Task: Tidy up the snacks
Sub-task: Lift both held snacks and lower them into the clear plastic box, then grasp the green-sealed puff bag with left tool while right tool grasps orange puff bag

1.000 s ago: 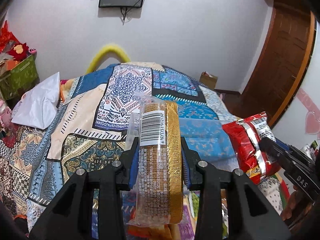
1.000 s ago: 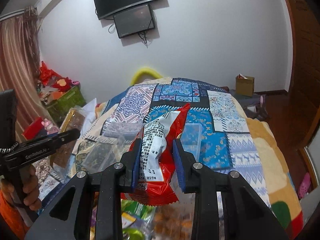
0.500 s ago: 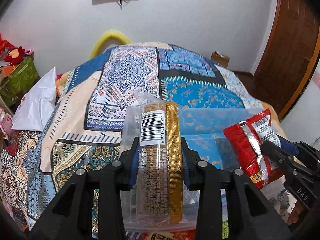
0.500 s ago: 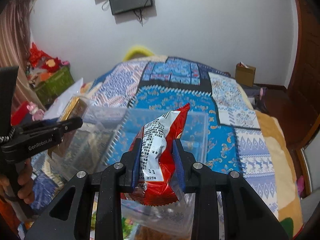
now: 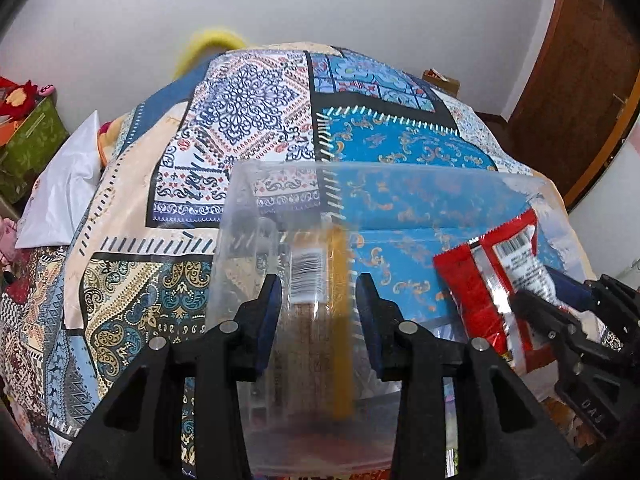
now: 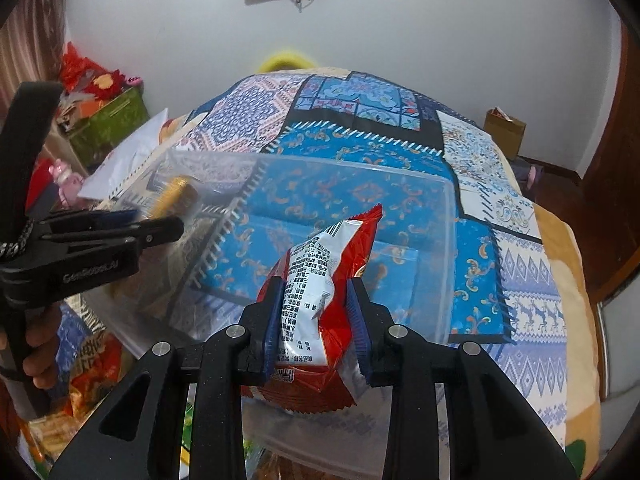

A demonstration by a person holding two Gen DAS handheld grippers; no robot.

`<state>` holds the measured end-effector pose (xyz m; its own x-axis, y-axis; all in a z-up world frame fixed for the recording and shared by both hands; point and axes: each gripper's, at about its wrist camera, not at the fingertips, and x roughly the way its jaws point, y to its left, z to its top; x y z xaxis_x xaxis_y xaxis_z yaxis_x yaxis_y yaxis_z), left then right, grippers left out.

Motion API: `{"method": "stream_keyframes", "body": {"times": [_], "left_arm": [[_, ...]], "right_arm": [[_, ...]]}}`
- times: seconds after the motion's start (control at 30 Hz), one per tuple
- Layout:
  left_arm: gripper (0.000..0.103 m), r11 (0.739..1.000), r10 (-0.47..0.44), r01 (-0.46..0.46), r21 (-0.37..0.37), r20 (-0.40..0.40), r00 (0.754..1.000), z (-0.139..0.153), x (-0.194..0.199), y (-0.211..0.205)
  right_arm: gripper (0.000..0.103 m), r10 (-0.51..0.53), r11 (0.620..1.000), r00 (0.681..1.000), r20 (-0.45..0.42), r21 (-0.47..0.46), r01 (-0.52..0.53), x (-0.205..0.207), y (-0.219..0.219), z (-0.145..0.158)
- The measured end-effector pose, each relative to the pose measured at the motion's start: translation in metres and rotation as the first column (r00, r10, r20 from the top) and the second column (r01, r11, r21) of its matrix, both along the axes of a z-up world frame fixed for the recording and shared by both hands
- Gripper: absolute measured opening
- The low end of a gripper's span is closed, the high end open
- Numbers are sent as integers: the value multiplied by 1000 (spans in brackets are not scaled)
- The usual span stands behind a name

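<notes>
1. Left wrist view has the left gripper [image 5: 316, 292] over the left end of the clear bin [image 5: 400, 172], which sits on the quilt [image 5: 240, 120].
2. Its jaws have just been opening. The gold packet [image 5: 320, 320] stands between them, blurred, with a sliver of gap at each pad, so it looks released and on its way into the bin.
3. The right gripper [image 6: 316, 300] is clenched on the red bag [image 6: 320, 280], pads pressing both sides at about mid-length. The bag hangs above the bin's right half, its top leaning right.
4. The step in hand is probably dropping both snacks into the bin, one at each end.
5. To do it well, the left jaws should spread fully before the hand lifts, so that no pad drags the packet's loose wrapper back out.
6. The right hand should sink lower inside the walls before letting go; the puffy bag is light and could bounce off the rim.
7. Keeping the bag to the right leaves the packet room to lie flat.
8. More snacks [image 6: 92, 360] lie near the bin's front, so the sorting seems far from finished.
</notes>
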<state>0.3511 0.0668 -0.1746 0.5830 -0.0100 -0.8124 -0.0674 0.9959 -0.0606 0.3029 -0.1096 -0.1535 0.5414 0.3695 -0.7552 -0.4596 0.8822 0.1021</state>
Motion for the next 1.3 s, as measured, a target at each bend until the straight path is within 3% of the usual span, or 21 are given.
{"method": "stream_keyframes", "body": {"times": [0.07,0.13,0.27,0.4,0.47,0.53,0.73,0.9,1.3], "left_arm": [[52,1000,1,-2,9,20,1000,7,-5,0],[57,1000,-2,1,24,52,999,18,-11,-1],[57,998,-11,4,63,114,993,44,-26,-3],[58,998,-8,-1,55,166,986,74,-46,-1],[60,999,-7,-2,48,190,982,87,-57,0],[68,999,-1,-10,46,227,974,102,-74,0],[70,999,2,-11,30,278,961,128,-121,0],[71,1000,2,-4,9,282,959,131,-159,-4],[71,999,-46,48,-6,197,979,93,-226,-27]], "right_arm": [[31,4,1000,1000,8,-19,-4,-2,2,1],[31,5,999,1000,10,-33,-5,-3,3,2],[32,-6,1000,1000,12,-6,6,-8,-2,12],[33,-15,1000,999,36,23,14,-20,-9,32],[36,-21,999,998,51,34,19,-26,-11,42],[45,-28,998,997,78,53,24,-38,-15,55],[48,-36,995,989,141,95,23,-68,-23,84],[61,-40,993,983,182,118,18,-98,-29,98],[61,-32,992,985,172,123,11,-151,-39,86]]}}
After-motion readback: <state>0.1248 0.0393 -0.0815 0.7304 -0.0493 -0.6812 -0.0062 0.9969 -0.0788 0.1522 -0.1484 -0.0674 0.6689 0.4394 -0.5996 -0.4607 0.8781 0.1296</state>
